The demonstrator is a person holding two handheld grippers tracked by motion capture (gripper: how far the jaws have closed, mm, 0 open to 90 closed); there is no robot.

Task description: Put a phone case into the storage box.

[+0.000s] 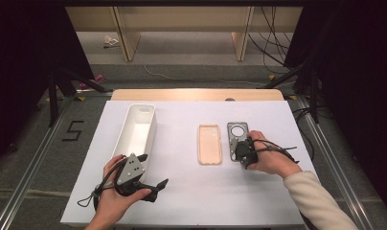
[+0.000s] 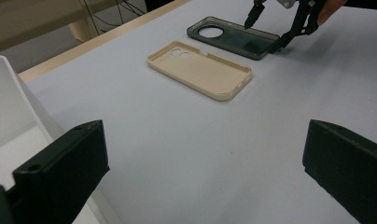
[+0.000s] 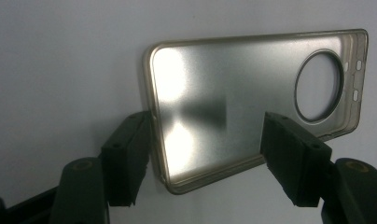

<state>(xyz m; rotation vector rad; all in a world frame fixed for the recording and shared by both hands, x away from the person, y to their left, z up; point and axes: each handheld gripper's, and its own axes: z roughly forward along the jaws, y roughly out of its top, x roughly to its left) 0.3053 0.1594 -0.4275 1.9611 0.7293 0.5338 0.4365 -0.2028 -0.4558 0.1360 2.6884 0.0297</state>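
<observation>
Already lowered over the near end of the grey phone case (image 3: 252,107), the right hand-held gripper (image 1: 243,152) stood spread, one jaw outside the rim, one over its middle, nothing pinched. That case lay flat on the worktop (image 1: 182,201) beside a beige case (image 1: 210,144), easy to grab. The left hand-held gripper (image 1: 155,184) waited spread by the white bin (image 1: 140,125).

- A bin (image 1: 140,128) lies on the left part of the table (image 1: 191,201), running front to back.
- A phone case (image 1: 210,144) lies flat right of the bin, well apart from it.
- A second case (image 1: 236,136) lies just right of the first, near but apart.
- The right gripper (image 1: 238,149) straddles that second case's near end.
- The left gripper (image 1: 151,175) sits by the bin's near end.
</observation>
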